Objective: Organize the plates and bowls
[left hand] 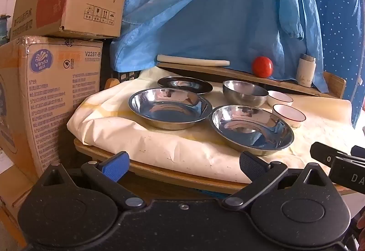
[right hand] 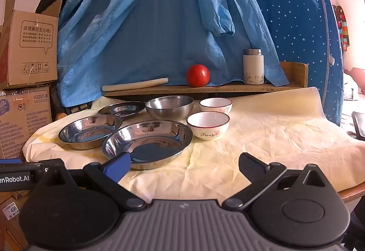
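Note:
On a cream cloth lie two deep steel plates, the nearer steel plate (left hand: 252, 130) (right hand: 148, 143) and the left steel plate (left hand: 170, 108) (right hand: 90, 131). Behind them sit a flat steel saucer (left hand: 184, 84) (right hand: 122, 109) and a steel bowl (left hand: 245, 93) (right hand: 169, 107). Two white bowls with red rims stand to the right, the near white bowl (left hand: 288, 115) (right hand: 208, 125) and the far white bowl (left hand: 279, 97) (right hand: 215, 105). My left gripper (left hand: 183, 165) stands open at the table's front edge, nothing between its fingers. My right gripper (right hand: 183, 165) is open too, just short of the nearer plate.
A wooden shelf (right hand: 205, 89) at the back carries a red tomato (right hand: 198, 75), a white flask (right hand: 253, 67) and a rolled sheet (right hand: 134, 85). Blue clothing (right hand: 159, 22) hangs behind. Cardboard boxes (left hand: 45, 91) are stacked at the left. The right gripper's body (left hand: 342, 164) shows beside the left one.

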The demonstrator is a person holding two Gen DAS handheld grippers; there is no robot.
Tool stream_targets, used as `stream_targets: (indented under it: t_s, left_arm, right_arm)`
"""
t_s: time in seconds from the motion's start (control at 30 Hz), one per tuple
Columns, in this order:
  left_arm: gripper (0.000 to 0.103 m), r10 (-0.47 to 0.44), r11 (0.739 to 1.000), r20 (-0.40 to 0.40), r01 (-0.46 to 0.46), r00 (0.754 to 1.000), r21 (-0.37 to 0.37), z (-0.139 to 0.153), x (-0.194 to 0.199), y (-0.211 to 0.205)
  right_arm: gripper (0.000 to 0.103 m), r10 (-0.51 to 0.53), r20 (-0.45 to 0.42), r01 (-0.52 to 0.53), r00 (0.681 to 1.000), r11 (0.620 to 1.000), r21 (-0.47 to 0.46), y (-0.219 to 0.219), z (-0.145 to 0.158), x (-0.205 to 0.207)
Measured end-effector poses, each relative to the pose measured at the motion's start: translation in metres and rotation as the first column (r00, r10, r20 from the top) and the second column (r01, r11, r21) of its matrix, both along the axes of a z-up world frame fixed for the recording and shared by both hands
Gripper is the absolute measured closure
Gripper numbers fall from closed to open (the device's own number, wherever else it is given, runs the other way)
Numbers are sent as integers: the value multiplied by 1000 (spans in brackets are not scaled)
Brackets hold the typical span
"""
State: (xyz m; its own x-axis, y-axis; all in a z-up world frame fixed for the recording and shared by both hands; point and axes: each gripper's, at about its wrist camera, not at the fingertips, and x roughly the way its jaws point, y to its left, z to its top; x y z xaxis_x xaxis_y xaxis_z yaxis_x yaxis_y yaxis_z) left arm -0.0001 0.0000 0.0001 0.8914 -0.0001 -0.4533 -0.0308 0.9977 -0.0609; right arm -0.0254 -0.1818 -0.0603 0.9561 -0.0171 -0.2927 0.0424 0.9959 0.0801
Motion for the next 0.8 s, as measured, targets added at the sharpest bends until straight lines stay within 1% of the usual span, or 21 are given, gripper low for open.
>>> stream_targets:
  t_s: [0.8]
  left_arm:
    - [1, 7, 1000, 1, -7, 1000, -3, 0, -3, 4]
  right_arm:
    - [0, 1, 0, -1, 1000, 1000, 1, 0, -1, -1]
